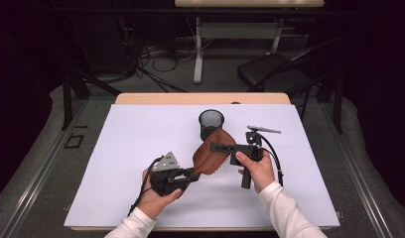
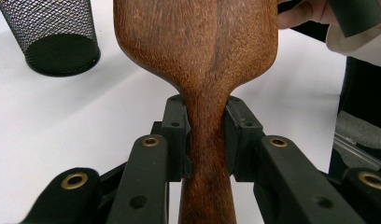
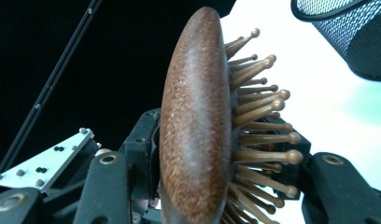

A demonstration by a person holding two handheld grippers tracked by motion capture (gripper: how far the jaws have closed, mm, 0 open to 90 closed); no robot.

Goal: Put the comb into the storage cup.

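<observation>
A: Wood, dark brown: the hairbrush [image 1: 213, 151] is held up off the white worktop [image 1: 141, 148], between both hands, just in front of the mesh cup [image 1: 211, 123].

B: Who has it?

A: The left gripper [image 1: 190, 174] for certain. In the left gripper view its fingers [image 2: 175, 135] are clenched on the narrow neck of the handle, one pad each side, with the smooth back of the head facing the camera.

B: And the right gripper [image 1: 215, 147]?

A: It sits across the head. The right gripper view looks along the brush's edge: wooden back to one side, ball-tipped bristles [image 3: 263, 121] to the other, fingers [image 3: 142, 140] either side. Whether they actually press the head, I cannot tell.

B: Why hold it so?

A: My guess is that the neck grip steadies it while the right takes the head, for a handover or to drop it in the cup.

B: Anything one view adds?

A: The bristles read clearly in the right gripper view; the high view places the cup behind.
</observation>
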